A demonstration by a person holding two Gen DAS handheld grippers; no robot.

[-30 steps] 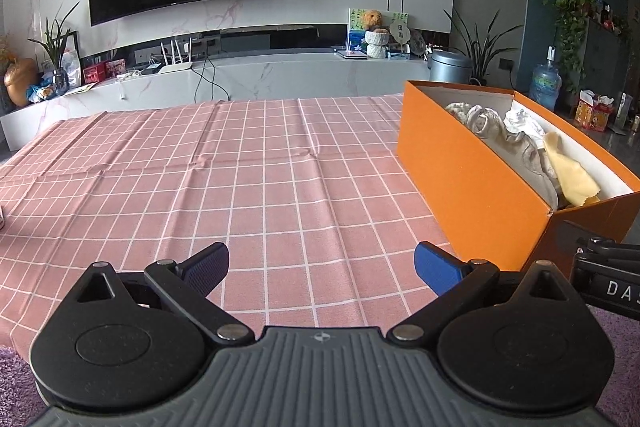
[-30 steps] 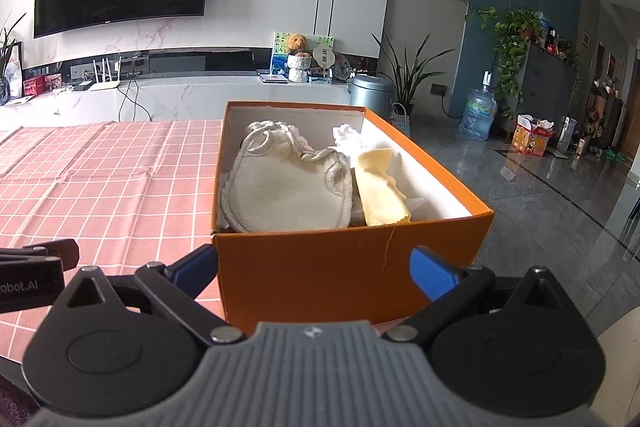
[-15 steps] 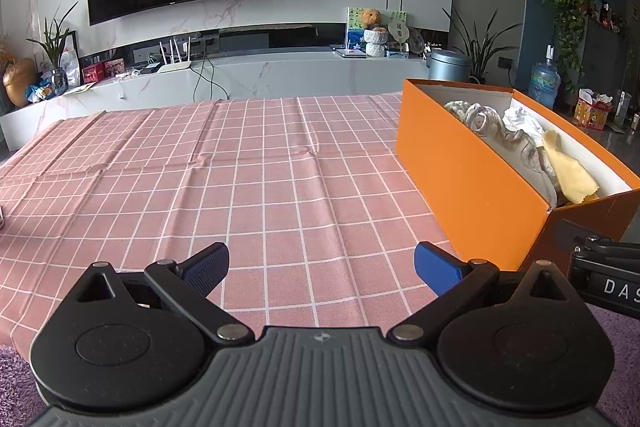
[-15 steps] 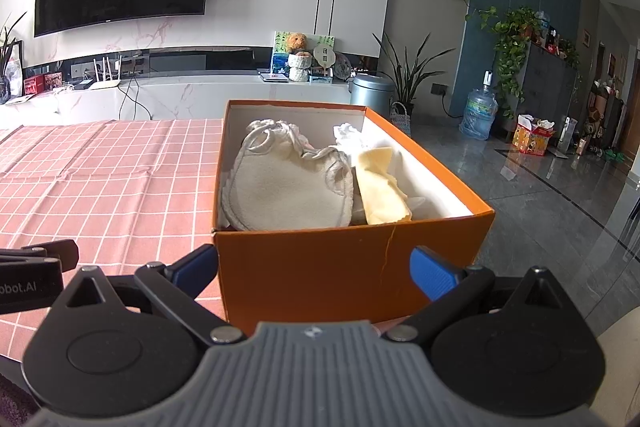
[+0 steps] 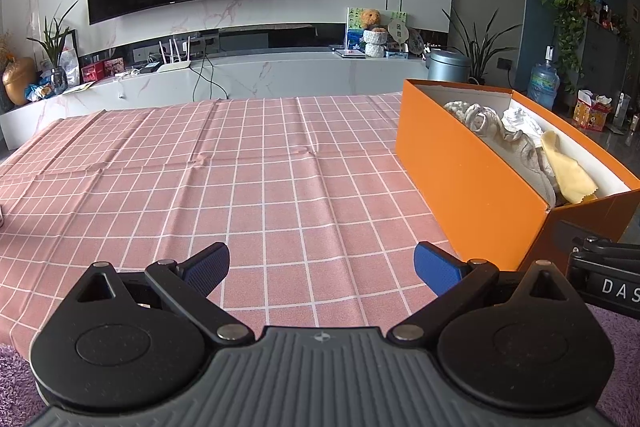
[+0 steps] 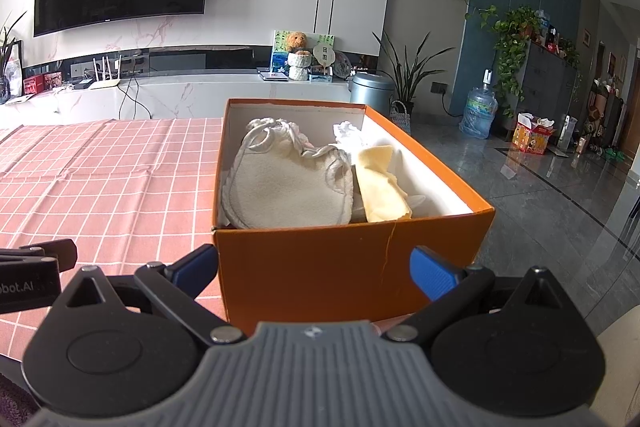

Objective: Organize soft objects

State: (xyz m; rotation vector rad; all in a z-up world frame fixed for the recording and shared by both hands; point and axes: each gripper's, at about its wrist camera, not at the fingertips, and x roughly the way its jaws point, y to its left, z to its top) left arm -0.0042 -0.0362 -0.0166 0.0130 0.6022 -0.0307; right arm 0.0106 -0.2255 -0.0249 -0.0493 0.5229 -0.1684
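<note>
The open orange cardboard box (image 6: 352,263) of cloths sat at twelve o'clock, lengthwise ahead, touching nothing, just beyond the empty, spread-fingered right gripper (image 6: 314,267), while the equally spread, empty left gripper (image 5: 320,263) had it at two o'clock.

Cream drawstring pouch (image 6: 288,187), yellow cloth (image 6: 380,187) and white fabric (image 6: 346,131) inside open orange box (image 6: 340,267)

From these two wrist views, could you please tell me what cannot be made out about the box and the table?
- Floor of the orange box: hidden in both views by the cream pouch, the yellow cloth and the box walls.
- White item behind the pouch: mostly covered, so its kind is unclear.
- Object at the tablecloth's left edge, left wrist view: cut off by the frame.
</note>
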